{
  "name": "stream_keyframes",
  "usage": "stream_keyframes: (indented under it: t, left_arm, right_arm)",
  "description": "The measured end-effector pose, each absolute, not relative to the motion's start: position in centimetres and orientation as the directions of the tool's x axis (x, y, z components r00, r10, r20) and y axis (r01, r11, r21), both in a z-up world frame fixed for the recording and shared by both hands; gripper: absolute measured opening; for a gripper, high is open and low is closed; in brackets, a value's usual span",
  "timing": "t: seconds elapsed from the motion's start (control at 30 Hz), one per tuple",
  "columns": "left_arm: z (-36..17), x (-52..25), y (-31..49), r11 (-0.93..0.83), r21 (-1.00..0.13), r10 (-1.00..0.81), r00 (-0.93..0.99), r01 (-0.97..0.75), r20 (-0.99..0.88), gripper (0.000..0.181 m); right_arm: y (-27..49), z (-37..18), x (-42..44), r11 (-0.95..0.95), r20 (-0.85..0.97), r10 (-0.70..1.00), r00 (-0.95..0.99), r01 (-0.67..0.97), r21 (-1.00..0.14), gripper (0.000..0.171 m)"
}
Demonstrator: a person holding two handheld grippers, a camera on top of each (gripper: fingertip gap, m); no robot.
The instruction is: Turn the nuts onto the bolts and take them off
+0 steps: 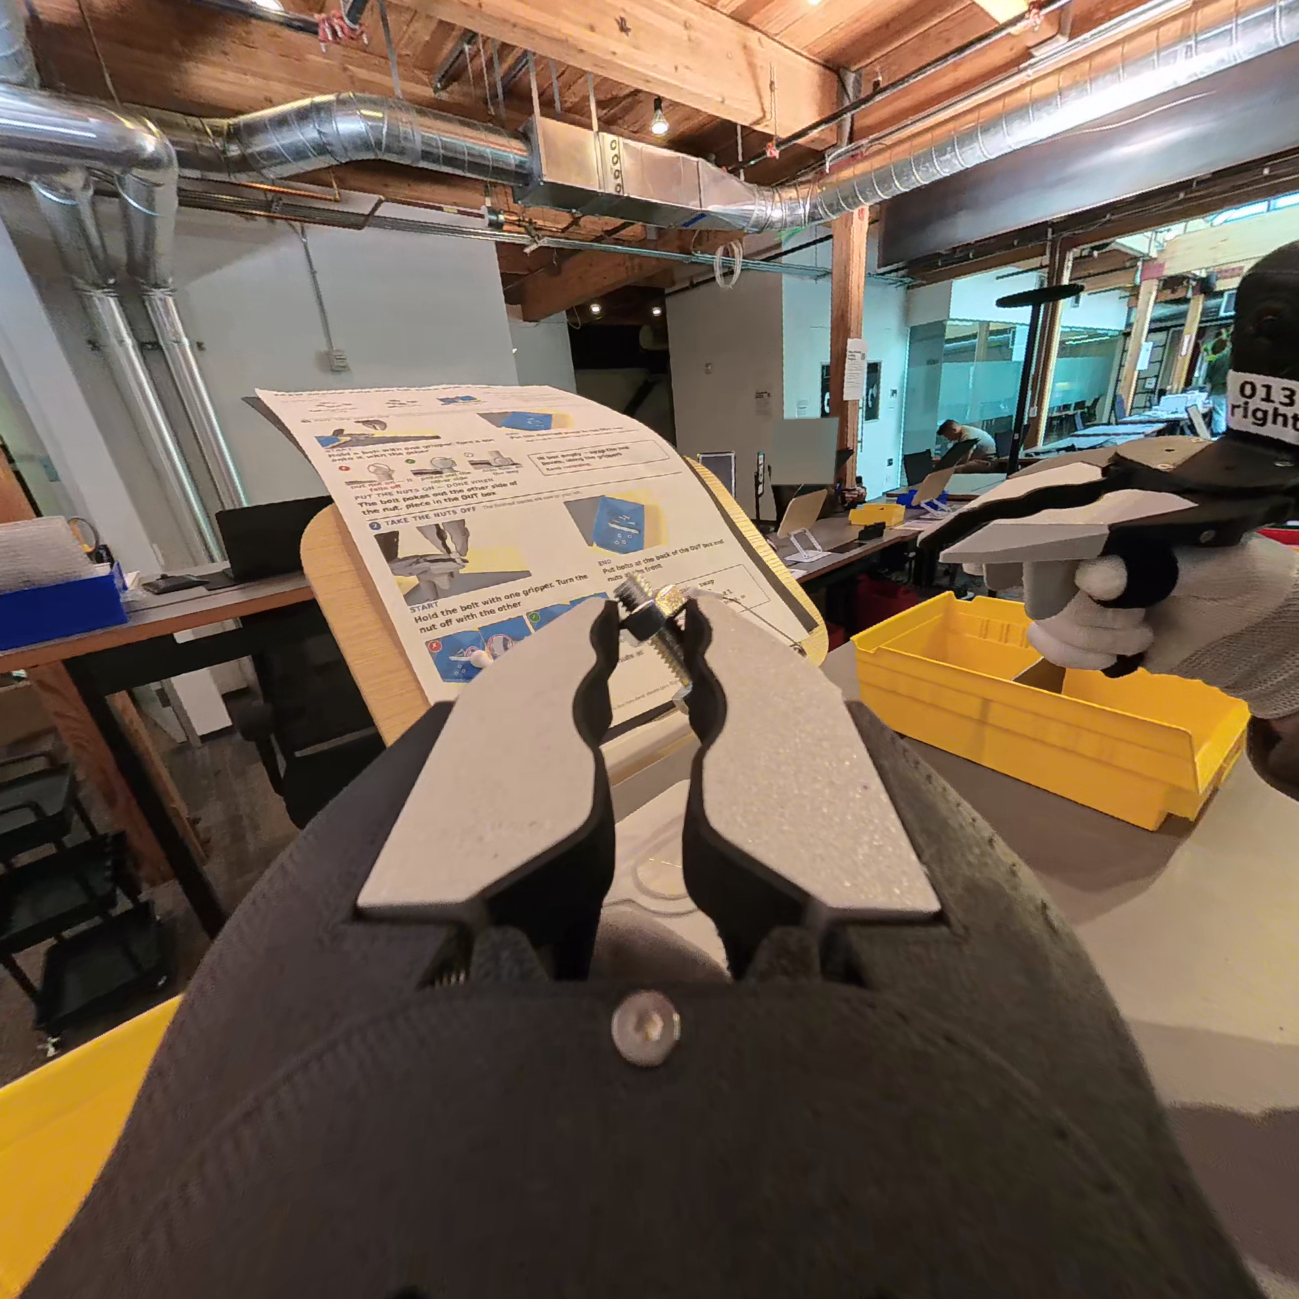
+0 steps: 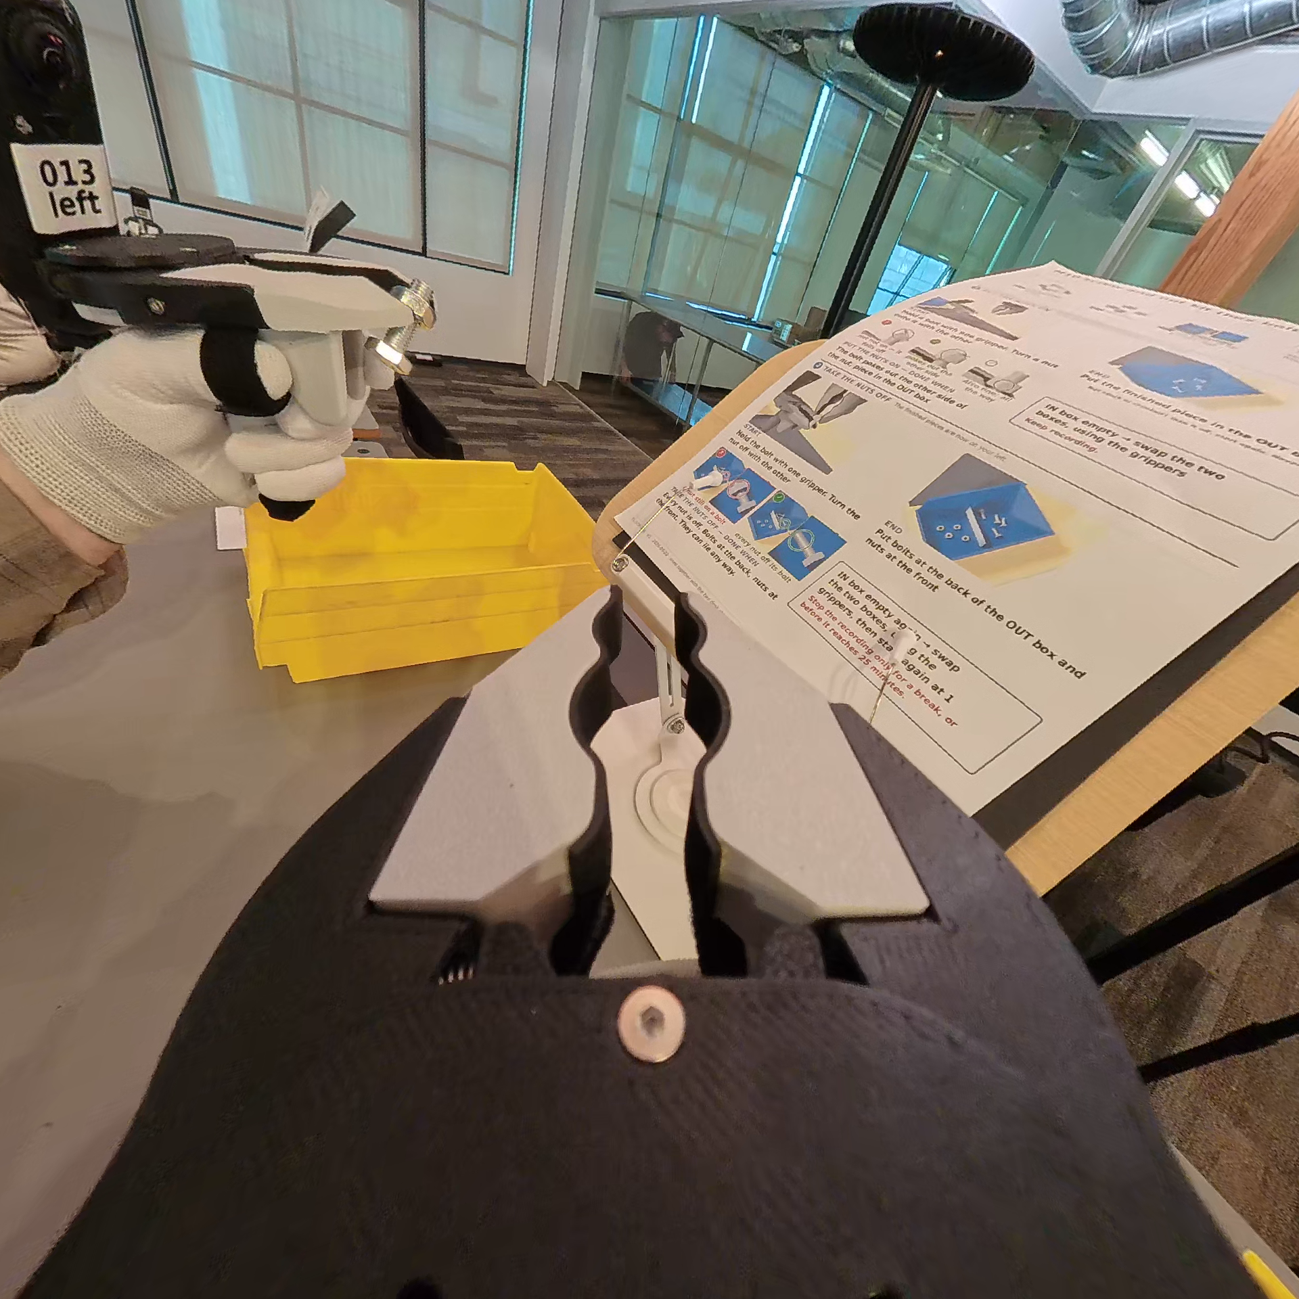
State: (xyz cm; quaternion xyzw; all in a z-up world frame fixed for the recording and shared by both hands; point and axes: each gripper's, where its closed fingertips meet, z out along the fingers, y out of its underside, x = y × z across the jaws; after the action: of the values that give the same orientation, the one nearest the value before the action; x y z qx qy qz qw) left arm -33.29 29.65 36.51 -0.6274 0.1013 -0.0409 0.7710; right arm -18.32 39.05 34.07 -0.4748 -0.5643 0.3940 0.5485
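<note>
left gripper [image 1: 650, 636] is pinched on a bolt [image 1: 661, 643], held up in the air and tilted, threaded end up and hex head [image 1: 683, 699] low by the right finger. a nut [image 1: 643, 622] sits on the thread near the top, with a short stub of thread poking out above it. the right wrist view agrees: bolt [image 2: 408, 320] clamped at the tip of the left gripper [image 2: 401, 316], head below, thread end above.

right gripper [image 2: 647, 618] holds nothing. its fingers are nearly together with a narrow gap, and only the stand's white base shows between them. it hangs well apart from the bolt, off to the side.

progress, my read: the nut is on, but i can't tell whether this is the putting-on or the taking-off phase. either way the right gripper must come across to the nut before anything turns. no loose nuts or bolts are visible.

around: yellow bin [image 1: 1040, 703] on the grey table [image 2: 140, 773] below the right gripper; its visible compartment looks bare in both views. another yellow edge [image 1: 63, 1139] sits low left. the instruction sheet [image 2: 984, 492] on a wooden stand [image 1: 351, 604] is just behind the bolt.

in the way: nothing between the grippers. the stand is close behind, so swing room around the nut is limited.
</note>
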Motion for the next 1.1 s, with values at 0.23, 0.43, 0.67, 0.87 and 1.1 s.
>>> stream_keyframes:
  t: [0.23,0.43,0.67,0.87,1.1]
  left_arm:
    - [36.3,-32.3,29.9,0.202,-0.978,-0.241,0.965,-0.054,-0.103,0.018]
    - [36.5,-31.9,29.8,0.228,-0.973,-0.268,0.957,-0.046,-0.108,0.017]
    - [38.9,-32.8,27.6,0.337,-0.927,-0.383,0.923,0.165,0.024,0.018]
    - [40.5,-34.1,25.3,0.409,-0.876,-0.448,0.893,0.255,0.051,0.017]
    - [42.1,-36.3,23.0,0.490,-0.800,-0.467,0.879,0.346,0.094,0.036]
  right_arm:
    - [38.9,33.9,-18.4,0.246,0.252,0.967,0.047,0.111,-0.963,0.012]
    - [38.9,34.0,-18.3,0.247,0.253,0.966,0.049,0.111,-0.963,0.012]
    - [39.0,34.4,-17.9,0.244,0.250,0.967,0.054,0.100,-0.965,0.012]
    - [39.0,34.4,-17.8,0.244,0.250,0.967,0.052,0.100,-0.965,0.012]
    - [39.2,34.7,-17.4,0.243,0.249,0.967,0.059,0.091,-0.966,0.011]
